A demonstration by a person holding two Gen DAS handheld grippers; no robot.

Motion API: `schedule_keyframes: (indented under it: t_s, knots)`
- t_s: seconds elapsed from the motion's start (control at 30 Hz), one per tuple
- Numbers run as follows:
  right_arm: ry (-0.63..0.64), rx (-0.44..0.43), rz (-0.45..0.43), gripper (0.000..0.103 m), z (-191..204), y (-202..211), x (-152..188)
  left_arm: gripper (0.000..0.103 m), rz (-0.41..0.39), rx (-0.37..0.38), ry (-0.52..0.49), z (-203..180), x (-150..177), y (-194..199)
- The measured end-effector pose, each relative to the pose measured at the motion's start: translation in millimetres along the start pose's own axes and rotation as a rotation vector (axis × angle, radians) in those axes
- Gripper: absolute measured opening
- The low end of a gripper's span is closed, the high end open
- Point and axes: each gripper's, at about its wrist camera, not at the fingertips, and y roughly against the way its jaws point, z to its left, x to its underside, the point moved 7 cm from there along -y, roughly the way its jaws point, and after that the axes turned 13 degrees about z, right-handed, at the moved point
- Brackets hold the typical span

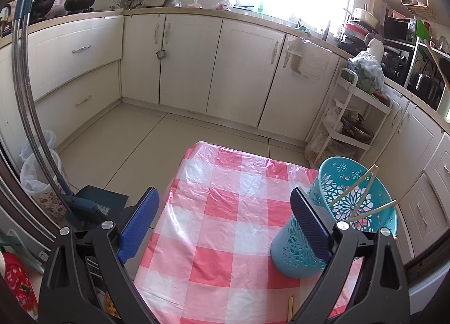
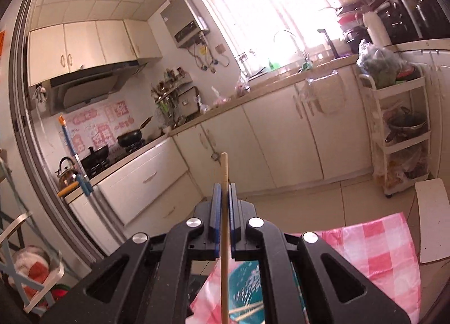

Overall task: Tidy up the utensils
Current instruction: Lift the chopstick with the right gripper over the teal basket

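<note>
My right tongs (image 2: 224, 183) clench one chopstick (image 2: 224, 172) above the teal holder (image 1: 354, 211), ready to drop it in, while my left tongs (image 1: 225, 206) hang released nearby.

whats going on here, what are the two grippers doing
A person is sorting chopsticks into a teal utensil holder on a table with a pink checked cloth. The right gripper is shut on one wooden chopstick, held above the holder. The left gripper is open and holds nothing, beside the holder, which already has a few chopsticks in it.
</note>
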Motion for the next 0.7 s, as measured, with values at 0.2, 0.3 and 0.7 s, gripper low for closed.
schedule_keyframes:
  t_s: [0.2,0.3,0.7]
  knots:
    - [-0.021,0.128,-0.095,0.006,-11.0,-38.1,-15.0,0.091,0.007,0.007,0.007,0.2,-0.3,-2.8]
    - [0.009,0.179,-0.098,0.006,-13.1,-59.1,-9.9,0.091,0.009,0.011,0.012,0.4,-0.5,-4.2]
    - [0.075,0.242,-0.022,0.006,-19.7,-89.2,12.3,0.091,0.032,0.016,0.024,1.1,-1.0,-11.0]
